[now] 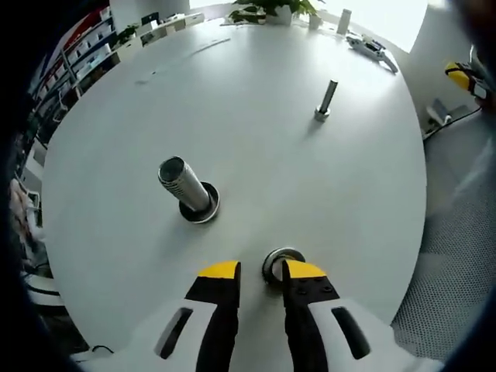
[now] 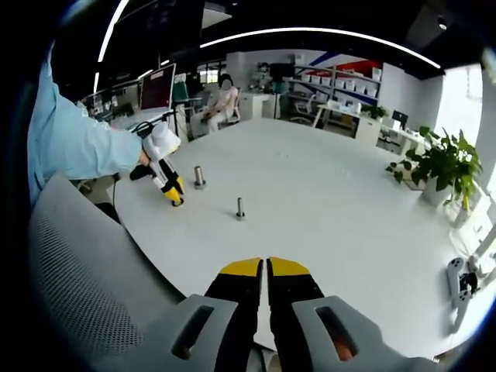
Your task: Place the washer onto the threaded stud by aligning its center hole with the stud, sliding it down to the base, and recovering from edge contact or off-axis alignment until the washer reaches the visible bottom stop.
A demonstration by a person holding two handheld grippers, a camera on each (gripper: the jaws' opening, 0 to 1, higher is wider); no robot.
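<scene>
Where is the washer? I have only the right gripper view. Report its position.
Observer: In the left gripper view, the washer is at the jaw tips of the left gripper, over the white table.
Operator: State the jaws.
Observer: They stand apart. The washer is beside one tip, and I cannot tell if it is gripped.
Operator: Describe the stud's foot.
Observer: The threaded stud has a dark collar with a shiny rim at its foot.
</scene>
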